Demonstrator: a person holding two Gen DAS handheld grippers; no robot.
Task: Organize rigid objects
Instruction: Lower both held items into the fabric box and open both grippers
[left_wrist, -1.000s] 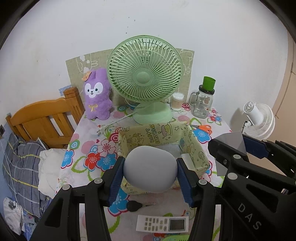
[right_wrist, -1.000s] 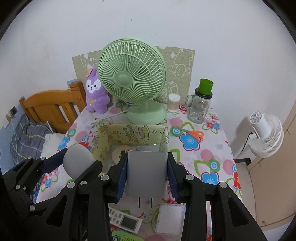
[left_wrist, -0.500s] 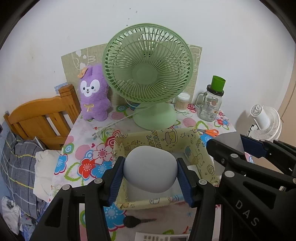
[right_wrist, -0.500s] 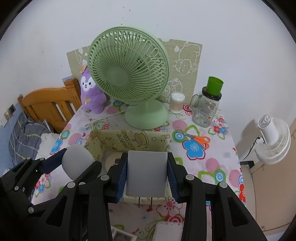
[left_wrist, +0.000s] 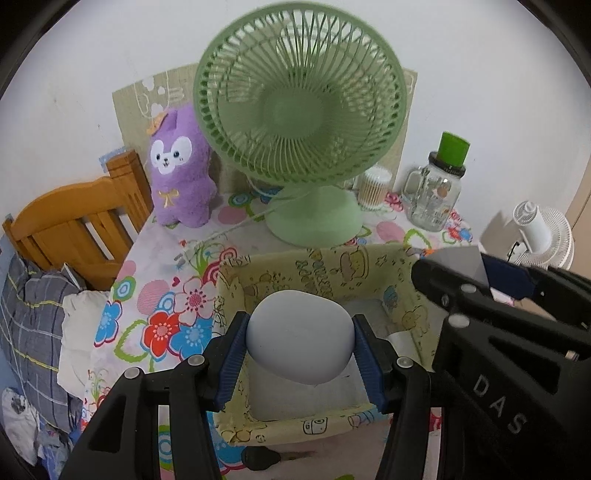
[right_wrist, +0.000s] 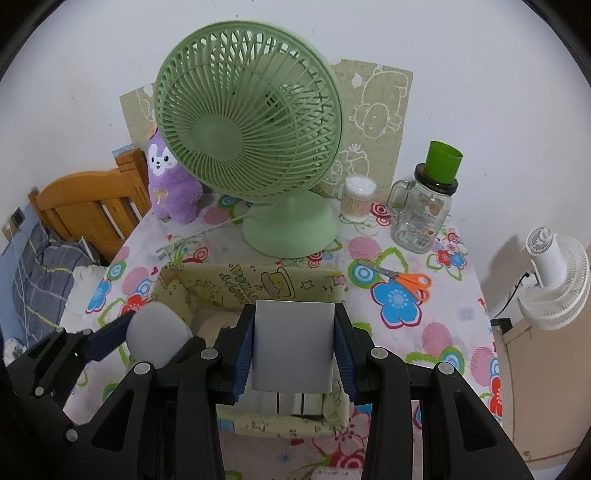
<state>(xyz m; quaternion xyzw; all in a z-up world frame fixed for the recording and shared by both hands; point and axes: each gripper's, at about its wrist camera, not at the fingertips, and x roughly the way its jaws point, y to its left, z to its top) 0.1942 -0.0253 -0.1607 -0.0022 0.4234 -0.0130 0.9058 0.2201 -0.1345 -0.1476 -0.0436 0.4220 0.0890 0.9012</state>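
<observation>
My left gripper (left_wrist: 299, 349) is shut on a rounded pale grey case (left_wrist: 298, 338), held over the open yellow cartoon-print box (left_wrist: 314, 264) on the flowered tablecloth. My right gripper (right_wrist: 294, 349) is shut on a flat grey rectangular block (right_wrist: 293, 345), also above that yellow box (right_wrist: 236, 282), at its right side. Each gripper shows in the other's view: the right gripper (left_wrist: 476, 271) at the box's right rim, the left gripper (right_wrist: 147, 334) with the grey case (right_wrist: 157, 332) at the box's left side. Something pale lies in the box bottom, mostly hidden.
A green desk fan (right_wrist: 251, 140) stands right behind the box with its cord trailing left. A purple plush (left_wrist: 181, 166), cotton-swab tub (right_wrist: 357, 199), glass jar with green cup (right_wrist: 424, 214) and orange scissors (right_wrist: 410, 282) share the table. A wooden bed frame (left_wrist: 77, 221) is left, a white fan (right_wrist: 554, 277) right.
Both grippers have moved forward and down with their loads, from in front of the yellow box to over it. The remote control near the table's front has dropped out of view.
</observation>
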